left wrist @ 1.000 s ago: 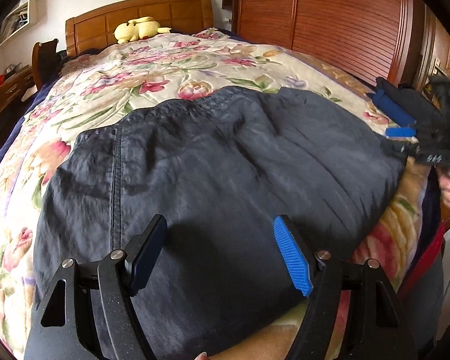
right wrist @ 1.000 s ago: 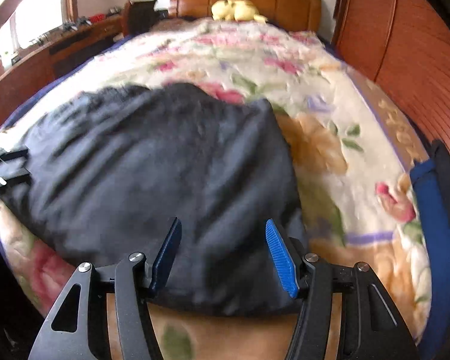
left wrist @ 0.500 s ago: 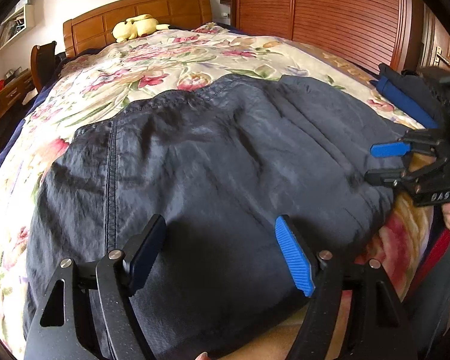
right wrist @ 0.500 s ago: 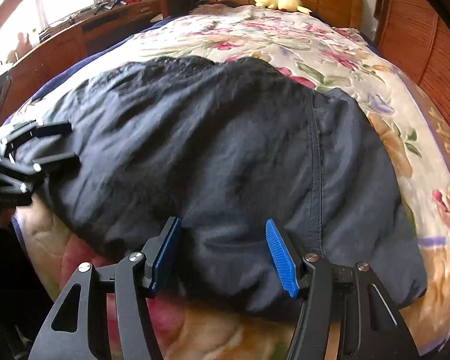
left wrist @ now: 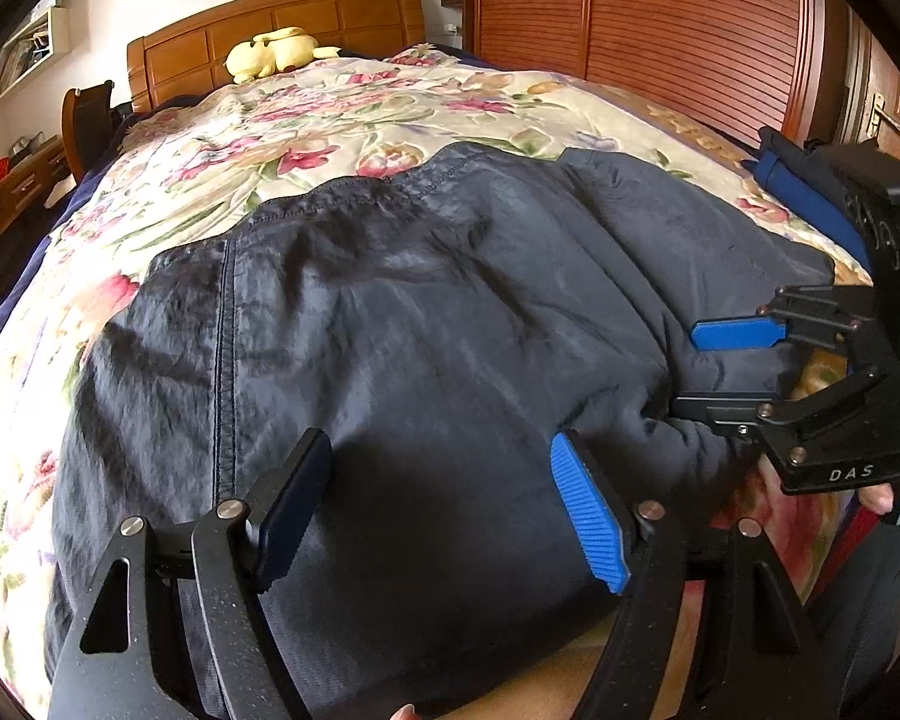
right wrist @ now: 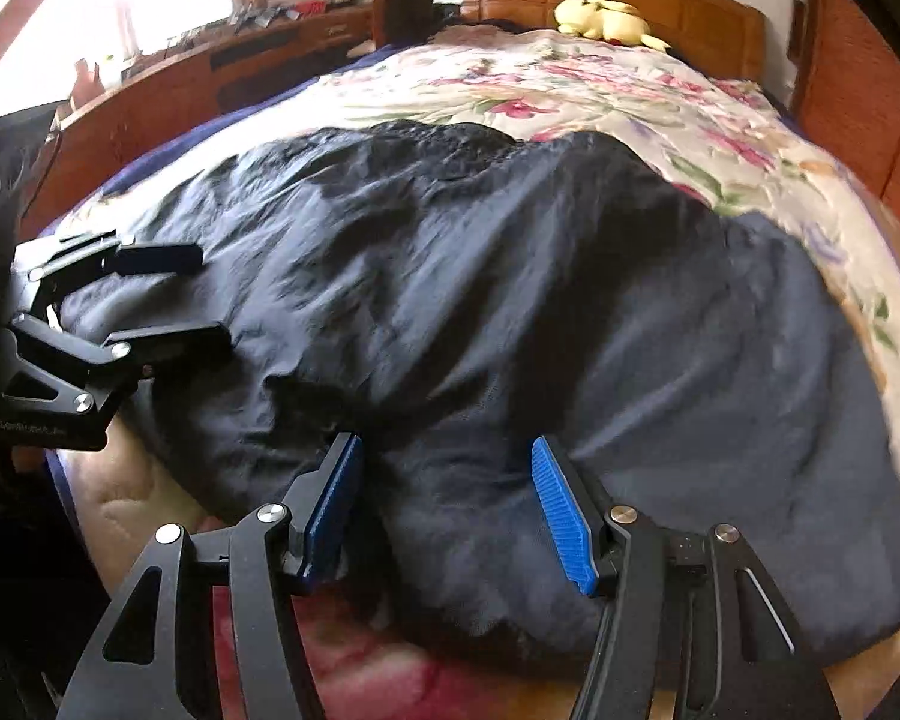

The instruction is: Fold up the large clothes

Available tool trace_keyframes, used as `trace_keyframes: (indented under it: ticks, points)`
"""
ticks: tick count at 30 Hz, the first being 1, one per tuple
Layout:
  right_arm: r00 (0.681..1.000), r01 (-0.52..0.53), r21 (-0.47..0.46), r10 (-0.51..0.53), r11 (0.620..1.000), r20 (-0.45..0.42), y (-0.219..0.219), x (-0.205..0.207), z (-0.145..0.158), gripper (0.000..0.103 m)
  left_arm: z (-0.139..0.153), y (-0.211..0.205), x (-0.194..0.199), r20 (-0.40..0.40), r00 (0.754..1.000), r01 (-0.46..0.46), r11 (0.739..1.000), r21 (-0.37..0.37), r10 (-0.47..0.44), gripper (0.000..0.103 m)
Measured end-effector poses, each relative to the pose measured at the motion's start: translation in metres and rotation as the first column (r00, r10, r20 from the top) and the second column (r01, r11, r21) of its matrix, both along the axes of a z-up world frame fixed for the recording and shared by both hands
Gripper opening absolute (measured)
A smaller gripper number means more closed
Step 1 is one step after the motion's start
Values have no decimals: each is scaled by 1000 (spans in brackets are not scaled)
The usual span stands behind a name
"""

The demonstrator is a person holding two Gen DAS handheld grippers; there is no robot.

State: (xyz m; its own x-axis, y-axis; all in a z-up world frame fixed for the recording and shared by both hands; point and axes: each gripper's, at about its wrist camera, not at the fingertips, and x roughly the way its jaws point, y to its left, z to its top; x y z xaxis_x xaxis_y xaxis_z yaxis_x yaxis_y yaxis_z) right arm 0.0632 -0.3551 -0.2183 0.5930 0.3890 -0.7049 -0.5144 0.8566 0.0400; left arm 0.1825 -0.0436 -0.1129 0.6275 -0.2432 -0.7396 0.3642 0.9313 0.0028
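Note:
A large dark navy garment (left wrist: 426, 336) lies spread across the near end of a flowered bedspread (left wrist: 354, 114); it also fills the right wrist view (right wrist: 510, 312). My left gripper (left wrist: 444, 510) is open over the garment's near edge, holding nothing. My right gripper (right wrist: 444, 510) is open over the garment's near right part, its jaws apart with cloth between them. Each gripper shows in the other's view: the right one (left wrist: 714, 366) at the garment's right edge, the left one (right wrist: 180, 294) at its left edge.
A yellow plush toy (left wrist: 276, 51) lies by the wooden headboard (left wrist: 282, 24). A wooden slatted wardrobe (left wrist: 660, 24) runs along the right. A folded blue and dark cloth (left wrist: 810, 204) lies at the bed's right edge. A wooden desk (right wrist: 198, 72) stands to the left.
The right gripper has swung left from the garment's right edge towards its middle and the left gripper. The left gripper has hardly moved. Both stayed open.

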Motion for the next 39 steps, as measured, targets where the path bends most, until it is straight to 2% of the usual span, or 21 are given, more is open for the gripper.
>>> trace_keyframes:
  ticks: [4,10,14,19,22,27,39]
  points:
    - [999,-3,-9,3,1000,41,6,-2,-7,60,4,3,-3,6,1000,-4,1000,-5,4,76]
    - [996,-13,42,10,999,86,-7,-10,-15,61,21,27,-26,44,997,-55,997,-46,57,76]
    - [992,-13,76,3,997,129,-13,-18,-22,61,32,60,-42,56,987,-149,986,-72,153,76]
    - [988,-19,88,5,996,152,-17,-23,-28,61,36,102,-55,64,956,-284,957,-55,287,76]
    - [987,-21,88,6,996,159,-17,-25,-27,61,32,127,-60,41,935,-350,936,-42,351,76]
    - [984,-24,90,8,996,177,-18,-32,-28,61,20,149,-63,-4,912,-409,912,-37,409,76]
    - [984,-37,103,18,994,177,-24,-33,-26,61,-7,151,-63,-80,902,-425,905,5,424,76]
